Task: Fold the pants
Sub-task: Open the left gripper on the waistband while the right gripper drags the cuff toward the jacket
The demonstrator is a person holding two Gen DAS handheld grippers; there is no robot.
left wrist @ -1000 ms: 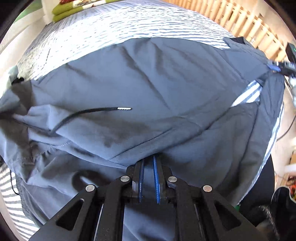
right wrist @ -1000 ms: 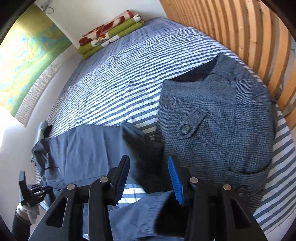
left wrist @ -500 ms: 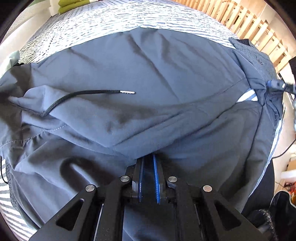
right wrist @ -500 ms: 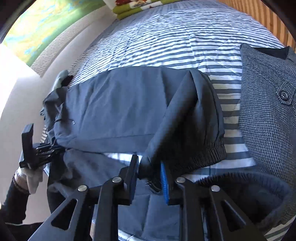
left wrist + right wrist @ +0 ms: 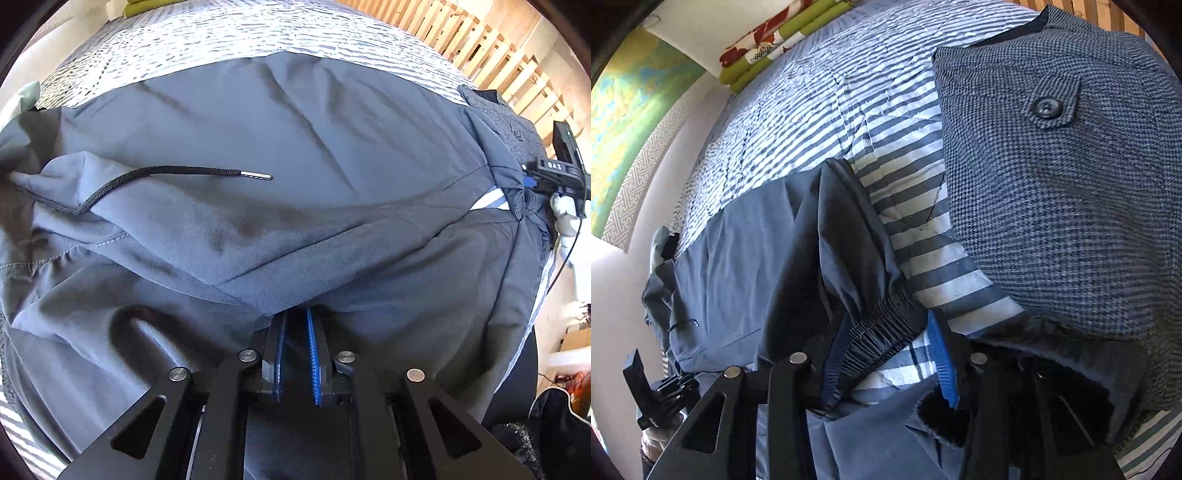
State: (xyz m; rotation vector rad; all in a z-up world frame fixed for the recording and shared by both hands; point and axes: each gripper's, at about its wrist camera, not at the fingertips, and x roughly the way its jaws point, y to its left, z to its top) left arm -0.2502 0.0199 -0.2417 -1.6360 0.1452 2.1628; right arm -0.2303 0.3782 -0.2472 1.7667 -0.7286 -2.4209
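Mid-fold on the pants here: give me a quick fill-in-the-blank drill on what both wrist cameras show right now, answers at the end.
1. The left gripper is shut on the fabric of the ____.
2. The black drawstring lying on the pants ends in a ____ tip.
3. The elastic cuff lies between the opening jaws of the ____ gripper.
4. The bedsheet under the clothes has a ____ pattern.

Missing words: pants; metal; right; striped
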